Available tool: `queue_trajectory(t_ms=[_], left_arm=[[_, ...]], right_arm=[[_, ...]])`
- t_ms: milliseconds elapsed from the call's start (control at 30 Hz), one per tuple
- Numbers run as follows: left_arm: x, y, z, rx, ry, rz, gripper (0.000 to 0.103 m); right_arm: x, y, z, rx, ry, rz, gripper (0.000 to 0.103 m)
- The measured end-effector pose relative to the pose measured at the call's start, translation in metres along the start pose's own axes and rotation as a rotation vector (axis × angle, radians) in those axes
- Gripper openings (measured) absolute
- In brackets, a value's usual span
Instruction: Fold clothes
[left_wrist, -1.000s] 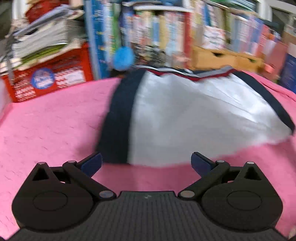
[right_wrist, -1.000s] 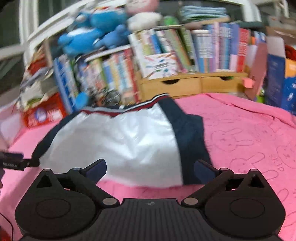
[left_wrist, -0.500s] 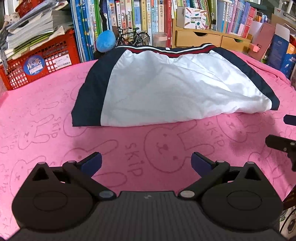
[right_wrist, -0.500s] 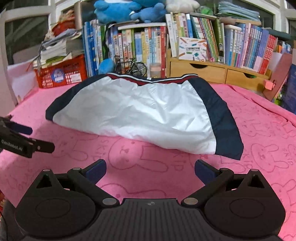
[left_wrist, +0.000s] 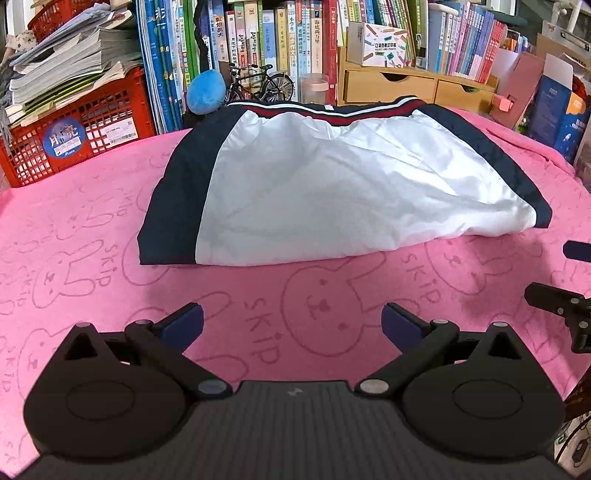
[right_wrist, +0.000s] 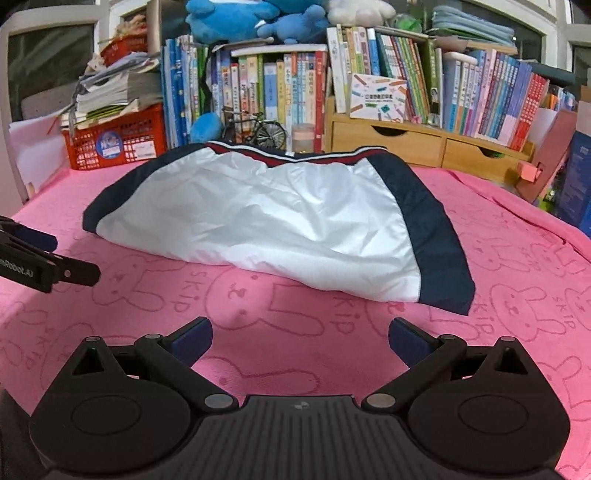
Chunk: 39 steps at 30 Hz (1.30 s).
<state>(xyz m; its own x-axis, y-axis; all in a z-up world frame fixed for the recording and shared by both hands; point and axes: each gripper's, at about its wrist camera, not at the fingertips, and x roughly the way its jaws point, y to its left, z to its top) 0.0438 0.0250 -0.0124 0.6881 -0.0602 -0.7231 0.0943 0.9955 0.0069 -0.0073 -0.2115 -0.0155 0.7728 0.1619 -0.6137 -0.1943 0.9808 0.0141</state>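
**Left wrist view: both hand-held grippers backed off, garment lying free**

Left wrist view shows your left hand-held gripper (left_wrist: 291, 325) with its jaws spread wide and nothing between them. A second ago the garment filled the space right at the fingertips, blurred by motion; now it lies well ahead, and the picture is sharp. Judging by that, you have let go and pulled back, so one fold looks finished and the next grasp has not begun.

The white and navy garment (left_wrist: 332, 184) rests flat on the pink bunny-print cloth (left_wrist: 92, 221), ahead of the left hand-held gripper, its near hem apart from the fingertips. Your right hand-held gripper (right_wrist: 300, 341) is also wide and empty; the garment (right_wrist: 277, 218) lies ahead of it, its navy corner ahead and slightly right. Books and a red crate (left_wrist: 92, 125) stand beyond.
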Motion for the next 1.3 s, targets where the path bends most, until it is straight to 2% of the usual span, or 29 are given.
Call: queue_trajectory(t_ms=[67,133,233,300,367,467,533,633,700,767,867,967,1067,1200,1233,1267,1300], left_arm=[[0.003,0.005,0.002,-0.018,0.002,0.006,0.103],[0.007,0.009,0.004,-0.052,0.004,0.009,0.103],[0.014,0.007,0.014,-0.086,-0.017,-0.022,0.103],[0.021,-0.002,0.024,-0.086,-0.051,-0.059,0.103],[0.032,-0.013,0.035,-0.079,-0.072,-0.083,0.103],[0.059,-0.028,0.049,-0.063,-0.065,-0.050,0.103],[0.078,-0.037,0.057,-0.053,-0.056,-0.017,0.103],[0.097,-0.042,0.054,-0.033,-0.046,0.016,0.103],[0.098,-0.046,0.046,0.020,-0.095,0.035,0.103],[0.096,-0.047,0.038,0.029,-0.135,0.037,0.103],[0.096,-0.047,0.038,0.018,-0.142,0.028,0.103],[0.095,-0.046,0.039,0.017,-0.141,0.028,0.103],[0.094,-0.046,0.040,0.016,-0.139,0.026,0.103],[0.094,-0.046,0.042,0.016,-0.136,0.026,0.103],[0.094,-0.046,0.042,0.015,-0.136,0.026,0.103],[0.094,-0.046,0.042,0.014,-0.135,0.024,0.103],[0.094,-0.046,0.042,0.013,-0.135,0.024,0.103]], right_arm=[[0.001,-0.010,-0.004,0.037,-0.011,-0.008,0.103],[0.003,-0.030,-0.008,0.132,-0.018,0.005,0.103],[0.012,-0.076,-0.018,0.405,-0.005,0.103,0.098],[0.014,-0.103,-0.026,0.586,-0.057,0.155,0.094],[0.016,-0.119,-0.027,0.695,-0.101,0.145,0.094],[0.026,-0.137,-0.024,0.806,-0.126,0.124,0.094],[0.038,-0.144,-0.023,0.871,-0.138,0.146,0.094],[0.052,-0.149,-0.015,0.892,-0.153,0.129,0.095],[0.059,-0.149,-0.010,0.904,-0.159,0.122,0.097],[0.067,-0.151,-0.004,0.903,-0.165,0.113,0.099],[0.076,-0.152,0.003,0.922,-0.163,0.093,0.099],[0.072,-0.145,-0.003,0.967,-0.152,0.136,0.098],[0.072,-0.141,-0.004,0.950,-0.195,0.083,0.096],[0.092,-0.146,0.011,0.947,-0.217,0.027,0.097],[0.098,-0.147,0.015,0.940,-0.223,0.016,0.091],[0.100,-0.148,0.017,0.942,-0.219,0.004,0.076],[0.102,-0.150,0.018,0.961,-0.205,-0.004,0.065]])
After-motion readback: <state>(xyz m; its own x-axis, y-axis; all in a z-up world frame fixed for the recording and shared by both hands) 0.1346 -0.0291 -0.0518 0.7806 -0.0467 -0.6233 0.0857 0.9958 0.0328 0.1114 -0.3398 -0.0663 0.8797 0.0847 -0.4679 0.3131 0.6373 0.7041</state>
